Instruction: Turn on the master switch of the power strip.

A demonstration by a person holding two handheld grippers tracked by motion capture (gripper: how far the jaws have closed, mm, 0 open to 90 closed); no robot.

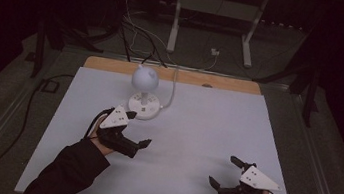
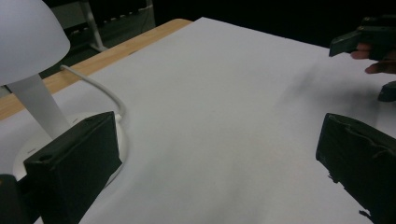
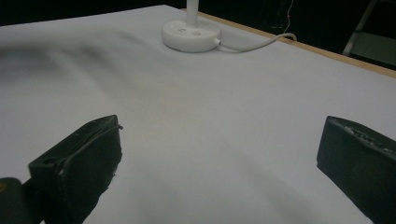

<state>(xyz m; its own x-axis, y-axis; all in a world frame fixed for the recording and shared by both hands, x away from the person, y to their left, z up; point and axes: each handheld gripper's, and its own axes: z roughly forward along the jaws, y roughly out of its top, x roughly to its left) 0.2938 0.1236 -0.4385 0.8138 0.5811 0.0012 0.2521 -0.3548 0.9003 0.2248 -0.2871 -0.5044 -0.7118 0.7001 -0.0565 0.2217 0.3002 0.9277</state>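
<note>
Dim room, white table [image 1: 196, 130] with a wooden far edge. Nothing lies between the tools. A small white lamp [image 1: 144, 91], cord trailing behind, stands just beyond the left tool [image 1: 138, 129], perhaps touching one jaw. Both left and right tool [image 1: 225, 171] are spread, empty.

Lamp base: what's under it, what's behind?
The lamp base sits on the white sheet; the sheet beneath it is covered. Behind, its white cable runs to the wooden table edge.
</note>
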